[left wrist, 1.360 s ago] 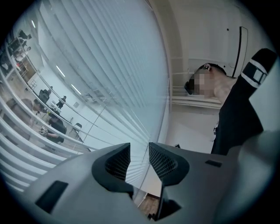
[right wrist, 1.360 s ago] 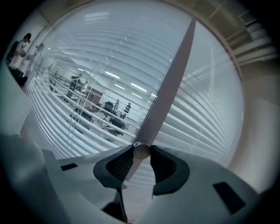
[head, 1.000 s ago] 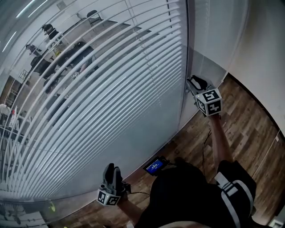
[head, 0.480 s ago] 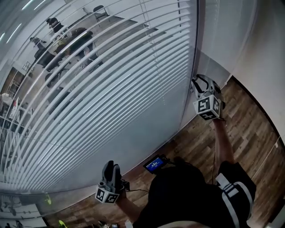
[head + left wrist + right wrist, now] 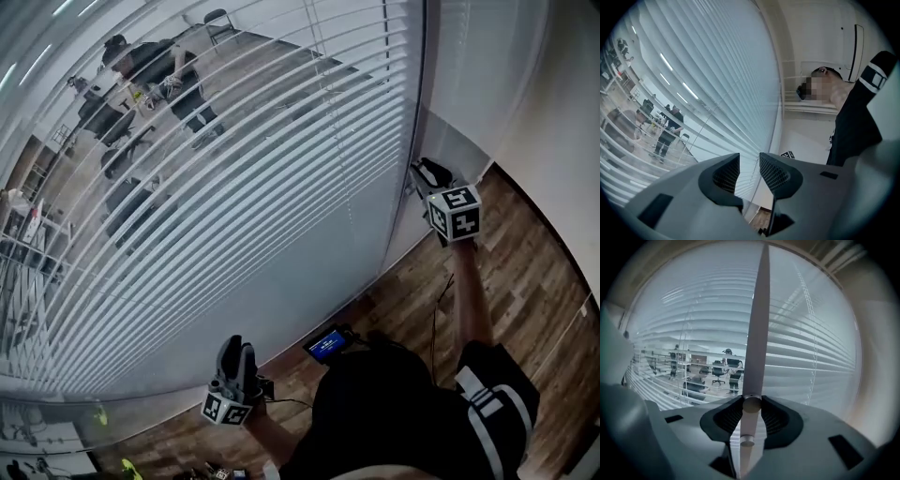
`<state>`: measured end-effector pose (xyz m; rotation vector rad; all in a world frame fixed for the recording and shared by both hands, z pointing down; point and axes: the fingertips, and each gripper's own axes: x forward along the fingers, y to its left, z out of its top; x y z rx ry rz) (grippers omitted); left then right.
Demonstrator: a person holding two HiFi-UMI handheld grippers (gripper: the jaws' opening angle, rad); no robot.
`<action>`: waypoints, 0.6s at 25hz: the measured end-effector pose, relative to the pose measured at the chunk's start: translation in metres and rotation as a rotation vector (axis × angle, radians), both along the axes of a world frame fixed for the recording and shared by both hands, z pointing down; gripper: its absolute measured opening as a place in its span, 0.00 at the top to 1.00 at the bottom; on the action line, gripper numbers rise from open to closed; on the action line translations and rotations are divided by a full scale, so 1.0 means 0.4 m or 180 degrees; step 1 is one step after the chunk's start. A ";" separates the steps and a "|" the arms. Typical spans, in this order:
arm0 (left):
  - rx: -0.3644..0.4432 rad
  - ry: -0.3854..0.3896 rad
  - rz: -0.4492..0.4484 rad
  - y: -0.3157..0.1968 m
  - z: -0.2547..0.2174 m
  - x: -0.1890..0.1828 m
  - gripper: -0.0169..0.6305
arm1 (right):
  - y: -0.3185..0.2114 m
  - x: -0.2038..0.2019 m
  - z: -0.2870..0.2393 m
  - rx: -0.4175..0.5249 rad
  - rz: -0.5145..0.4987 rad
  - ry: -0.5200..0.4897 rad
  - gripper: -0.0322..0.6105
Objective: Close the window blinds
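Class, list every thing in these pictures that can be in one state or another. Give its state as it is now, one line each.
blinds: let down, slats tilted part open, gaps between them
wand: clamped between the right gripper's jaws
right gripper: shut on the wand
left gripper: open, nothing between its jaws
screen: lit, blue

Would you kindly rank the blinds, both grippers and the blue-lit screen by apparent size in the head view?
1. The blinds, by far the largest.
2. The right gripper and left gripper look alike, so they stay unranked.
3. The blue-lit screen, smallest.
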<state>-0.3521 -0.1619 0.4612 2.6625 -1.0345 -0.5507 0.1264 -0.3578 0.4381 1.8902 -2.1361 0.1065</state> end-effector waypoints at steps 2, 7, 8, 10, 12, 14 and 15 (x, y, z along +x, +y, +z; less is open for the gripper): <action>0.0002 0.0003 -0.0002 0.006 -0.001 -0.004 0.77 | 0.003 -0.001 -0.002 0.0007 -0.0034 -0.0170 0.74; -0.0006 -0.0014 -0.0003 -0.001 0.001 0.003 0.77 | 0.005 -0.005 0.007 0.0119 -0.0108 0.0462 0.74; -0.0007 -0.0016 -0.0004 -0.001 0.001 0.003 0.77 | 0.009 -0.007 0.008 0.0143 -0.0082 0.0683 0.74; -0.0007 -0.0015 -0.0007 0.002 -0.001 0.002 0.77 | 0.018 -0.014 0.005 0.0205 -0.0028 0.1035 0.74; -0.0014 -0.0015 -0.0005 0.004 0.001 0.003 0.77 | 0.021 -0.018 0.004 0.0238 0.0011 0.1276 0.74; -0.0026 -0.0018 0.0005 0.002 0.005 0.008 0.77 | 0.017 -0.014 0.004 0.0241 0.0050 0.1485 0.74; -0.0030 -0.0020 0.0009 0.000 0.006 0.010 0.77 | 0.015 -0.012 0.003 0.0241 0.0060 0.1564 0.74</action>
